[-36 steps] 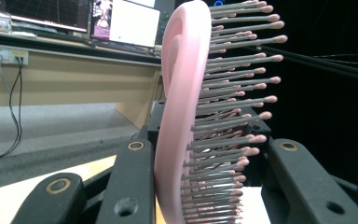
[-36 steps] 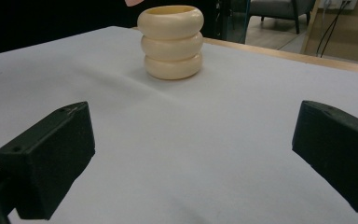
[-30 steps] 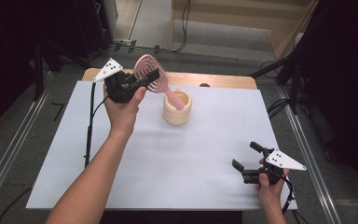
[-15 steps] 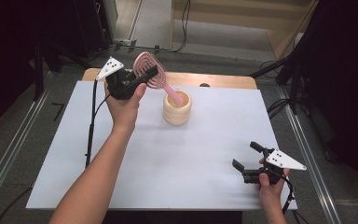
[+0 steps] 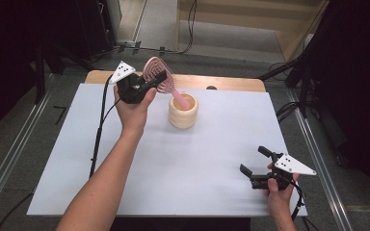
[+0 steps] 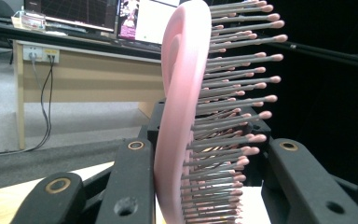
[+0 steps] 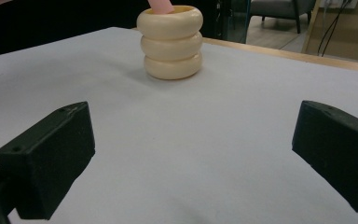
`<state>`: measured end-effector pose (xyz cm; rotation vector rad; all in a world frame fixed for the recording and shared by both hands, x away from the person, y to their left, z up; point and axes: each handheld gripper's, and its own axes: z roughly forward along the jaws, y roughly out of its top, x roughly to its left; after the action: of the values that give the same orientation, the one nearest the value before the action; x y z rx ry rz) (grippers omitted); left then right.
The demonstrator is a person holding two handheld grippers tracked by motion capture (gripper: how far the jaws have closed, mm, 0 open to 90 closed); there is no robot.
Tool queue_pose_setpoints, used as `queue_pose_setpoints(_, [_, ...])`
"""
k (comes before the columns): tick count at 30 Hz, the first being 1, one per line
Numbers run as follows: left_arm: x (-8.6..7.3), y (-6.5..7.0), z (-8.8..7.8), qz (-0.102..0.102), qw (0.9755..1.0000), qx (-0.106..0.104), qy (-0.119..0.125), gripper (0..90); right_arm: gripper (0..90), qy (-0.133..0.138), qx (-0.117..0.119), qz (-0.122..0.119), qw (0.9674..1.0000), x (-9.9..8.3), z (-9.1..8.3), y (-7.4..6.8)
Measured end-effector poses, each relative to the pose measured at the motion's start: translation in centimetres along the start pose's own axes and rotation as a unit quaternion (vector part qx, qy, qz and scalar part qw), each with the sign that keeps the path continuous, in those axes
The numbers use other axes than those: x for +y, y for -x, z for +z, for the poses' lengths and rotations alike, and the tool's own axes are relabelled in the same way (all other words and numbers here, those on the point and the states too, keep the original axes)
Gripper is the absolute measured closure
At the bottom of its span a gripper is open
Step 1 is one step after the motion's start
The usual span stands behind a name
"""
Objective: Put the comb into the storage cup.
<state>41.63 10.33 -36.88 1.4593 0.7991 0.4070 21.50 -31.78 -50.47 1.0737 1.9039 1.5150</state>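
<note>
While the left tool (image 5: 149,84) is clamping the head of a pink hairbrush (image 5: 158,79), the brush is tilting up and away toward 11 o'clock, with its handle end dipping into the mouth of a cream ribbed cup (image 5: 183,111). The cup is standing upright on the white table (image 5: 67,154), at about 12 o'clock from the table's middle, near the far edge. In the left gripper view, the 2 black jaws are pressing on either side of the hairbrush (image 6: 186,116): one against its smooth pink back, the other against the bristle tips, which are pointing toward 3 o'clock in that view. The person's left hand (image 5: 134,108) is wrapping around the tool body, the forearm reaching in from 6 o'clock.

The right tool (image 5: 255,166) is sitting low at about 4 o'clock on the table, well apart from the cup, held by the right hand (image 5: 279,190). Its jaws are standing wide apart with nothing between them. In the right gripper view, the 2 jaws are framing bare white table (image 7: 214,154), and the cup (image 7: 171,42) is showing beyond them at 12 o'clock as 3 stacked rounded rings, with a stub of the pink handle (image 7: 159,6) rising from its rim.
</note>
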Motion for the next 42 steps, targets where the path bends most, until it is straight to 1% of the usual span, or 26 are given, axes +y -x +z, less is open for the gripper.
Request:
queue_pose_setpoints(8, [-1.2,-0.5,0.5,-0.006,0.9998,0.011,-0.012,65.9,0.0,0.003,0.001,0.001,1.0000,0.0,-0.1,0.0])
queue_pose_setpoints(10, [-1.4,-0.6,0.6,-0.010,0.9998,0.010,-0.014,65.9,0.0,0.003,0.001,0.001,1.0000,0.1,-0.1,0.0])
queue_pose_setpoints(15, [-2.0,-0.7,0.9,-0.004,0.9996,0.014,-0.023,65.9,0.0,0.003,0.001,0.000,1.0000,0.0,-0.1,0.1])
queue_pose_setpoints(18, [-2.3,-0.7,1.0,-0.005,0.9995,0.015,-0.027,65.9,0.0,0.003,0.001,0.000,1.0000,0.0,0.0,0.1])
queue_pose_setpoints(21, [-2.6,-0.8,1.2,-0.001,0.9992,0.019,-0.035,65.9,0.0,0.003,0.001,0.001,1.0000,0.0,-0.1,0.1])
queue_pose_setpoints(24, [-2.8,-0.7,1.4,-0.002,0.9992,0.018,-0.037,65.9,0.0,0.003,0.001,0.002,1.0000,0.0,0.0,0.1])
queue_pose_setpoints(27, [-3.2,-0.7,1.6,-0.007,0.9991,0.018,-0.037,65.8,0.0,0.003,0.001,0.002,1.0000,0.0,0.0,0.1])
queue_pose_setpoints(30, [-3.6,-0.7,1.9,-0.004,0.9985,0.021,-0.050,65.9,0.0,0.003,0.001,0.002,1.0000,0.0,0.0,0.1])
queue_pose_setpoints(32, [-3.9,-0.6,2.1,-0.002,0.9984,0.020,-0.054,65.9,0.0,0.003,0.002,0.003,1.0000,0.0,0.0,0.1])
queue_pose_setpoints(37, [-4.5,-0.5,2.5,-0.004,0.9979,0.020,-0.061,65.8,0.0,0.003,0.002,0.002,1.0000,0.0,0.0,0.1])
queue_pose_setpoints(42, [-5.0,-0.5,2.7,-0.011,0.9978,0.019,-0.063,65.8,0.0,0.003,0.001,0.003,1.0000,0.0,0.0,0.1])
